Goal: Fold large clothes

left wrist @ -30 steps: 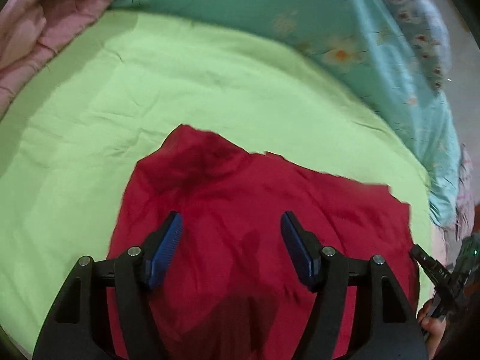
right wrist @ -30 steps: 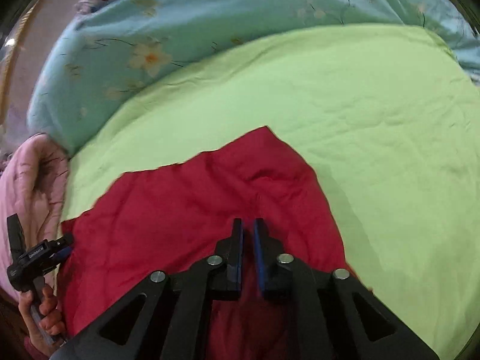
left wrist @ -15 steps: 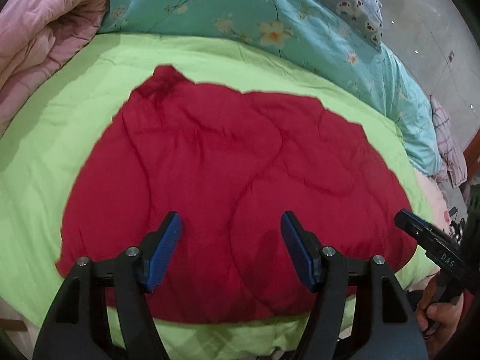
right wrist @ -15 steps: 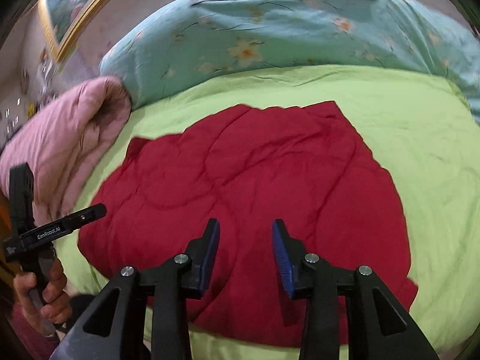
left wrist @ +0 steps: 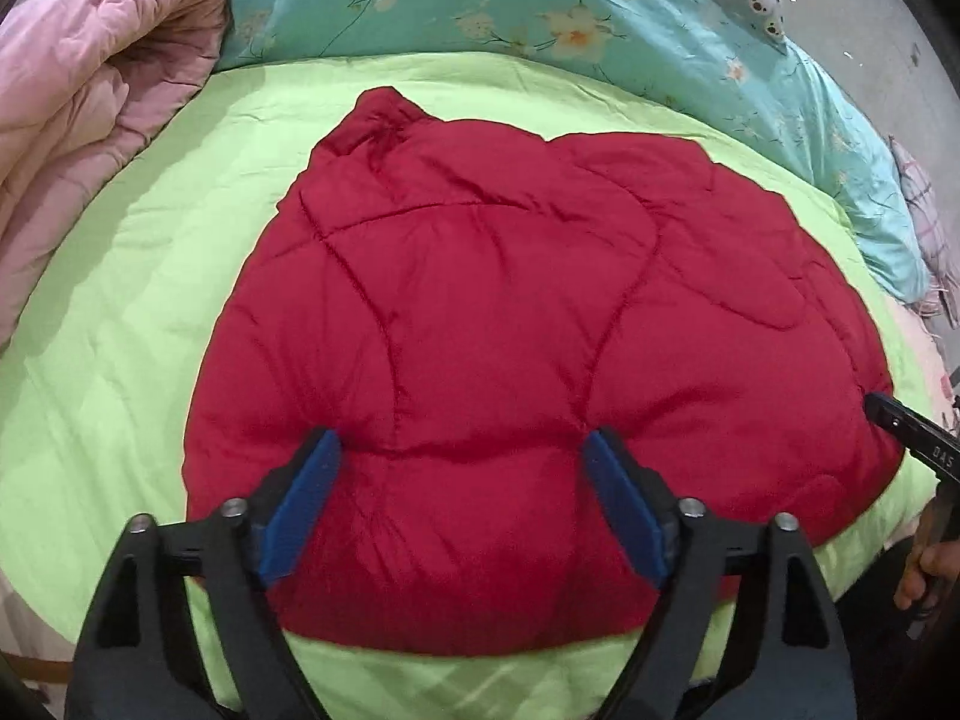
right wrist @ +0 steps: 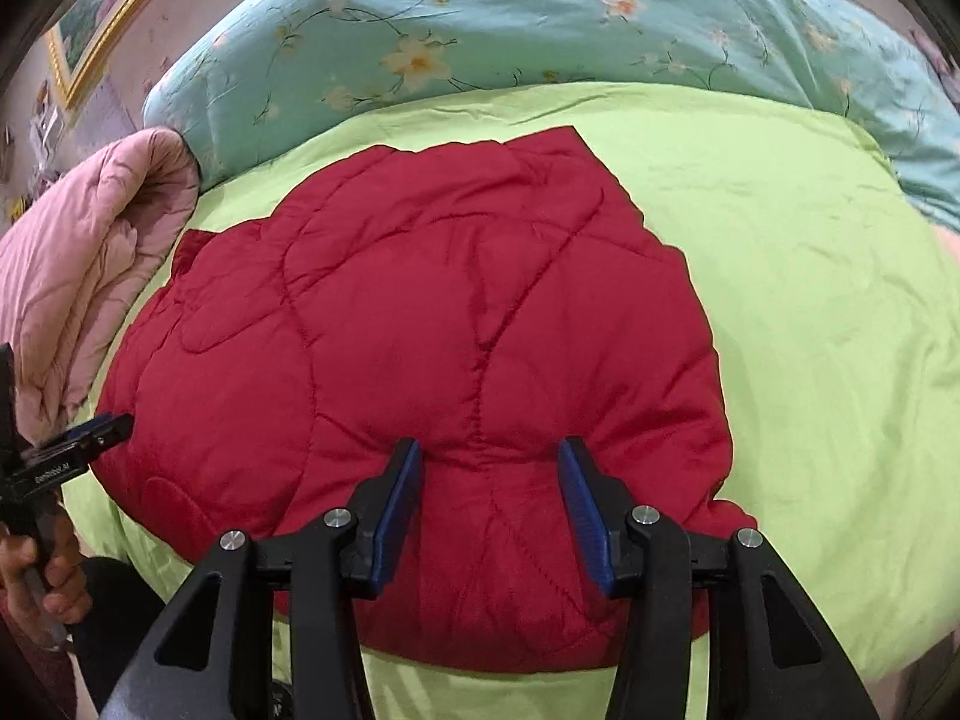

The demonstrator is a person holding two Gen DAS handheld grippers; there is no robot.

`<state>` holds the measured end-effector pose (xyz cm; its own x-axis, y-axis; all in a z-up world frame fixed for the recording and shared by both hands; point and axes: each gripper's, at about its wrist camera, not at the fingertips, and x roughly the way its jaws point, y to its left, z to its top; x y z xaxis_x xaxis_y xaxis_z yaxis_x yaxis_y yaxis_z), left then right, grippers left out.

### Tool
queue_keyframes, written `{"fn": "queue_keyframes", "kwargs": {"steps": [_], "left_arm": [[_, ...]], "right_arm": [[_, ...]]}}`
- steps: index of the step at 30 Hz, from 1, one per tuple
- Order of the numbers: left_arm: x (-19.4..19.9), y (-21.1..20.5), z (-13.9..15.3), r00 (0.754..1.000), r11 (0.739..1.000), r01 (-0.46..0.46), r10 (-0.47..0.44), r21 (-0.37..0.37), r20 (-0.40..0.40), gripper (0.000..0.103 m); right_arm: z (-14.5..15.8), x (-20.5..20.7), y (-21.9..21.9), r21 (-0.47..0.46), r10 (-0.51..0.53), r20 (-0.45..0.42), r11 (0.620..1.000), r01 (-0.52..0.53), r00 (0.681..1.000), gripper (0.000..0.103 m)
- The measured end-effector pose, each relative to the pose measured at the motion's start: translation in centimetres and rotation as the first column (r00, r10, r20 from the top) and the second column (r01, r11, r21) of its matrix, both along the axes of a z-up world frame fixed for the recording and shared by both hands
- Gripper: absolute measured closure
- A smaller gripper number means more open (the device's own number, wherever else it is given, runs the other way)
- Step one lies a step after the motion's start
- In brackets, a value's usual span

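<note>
A red quilted garment [left wrist: 540, 300] lies spread flat on the lime-green bed sheet [left wrist: 120, 330], its near hem close to the bed's front edge. My left gripper [left wrist: 462, 441] hovers over the near left part of the garment; its jaws are opening and the blue pads touch nothing. The right wrist view shows the same garment [right wrist: 420, 330]. My right gripper [right wrist: 489, 447] hangs above its near right part, jaws opening too, with no cloth pinched between them. Each view shows the other gripper's tip and a hand at its side edge.
A rolled pink quilt [left wrist: 78, 120] lies at the left of the bed. A teal floral duvet [left wrist: 540, 12] runs along the back. Bare green sheet [right wrist: 810, 300] stretches to the right of the garment. A gold picture frame [right wrist: 90, 42] hangs on the far wall.
Both grippers pulled back toward the bed's front edge, so the whole garment now shows, lying flat. The right jaws went from nearly shut to apart. The left jaws widened.
</note>
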<state>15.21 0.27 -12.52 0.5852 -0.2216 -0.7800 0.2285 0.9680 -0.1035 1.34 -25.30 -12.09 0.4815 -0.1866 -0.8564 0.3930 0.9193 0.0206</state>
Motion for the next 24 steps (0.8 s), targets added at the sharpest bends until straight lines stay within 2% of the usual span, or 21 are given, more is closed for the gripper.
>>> {"fn": "queue_keyframes", "kwargs": {"steps": [6,16,19,24], "left_arm": [[1.3,-0.5,-0.7,1.000,0.999,-0.029,0.029,0.014,-0.004,0.005],[-1.7,-0.5,1.6,0.997,0.996,-0.070,0.069,0.061,0.017,0.007],[-3.1,-0.4,2.7,0.996,0.994,-0.087,0.085,0.065,0.034,0.007],[-5.2,-1.4,3.7,0.996,0.995,-0.062,0.056,0.084,0.068,0.007]], "right_arm": [[-0.8,-0.1,-0.7,0.029,-0.006,0.032,1.000,0.005,0.999,0.054],[1.3,-1.0,1.0,-0.008,-0.030,0.025,1.000,0.030,0.999,0.051],[2.4,-1.5,2.1,0.010,0.002,0.045,1.000,-0.002,0.999,0.051],[3.2,-1.8,4.9,0.012,0.084,0.056,0.996,-0.085,0.995,0.051]]}}
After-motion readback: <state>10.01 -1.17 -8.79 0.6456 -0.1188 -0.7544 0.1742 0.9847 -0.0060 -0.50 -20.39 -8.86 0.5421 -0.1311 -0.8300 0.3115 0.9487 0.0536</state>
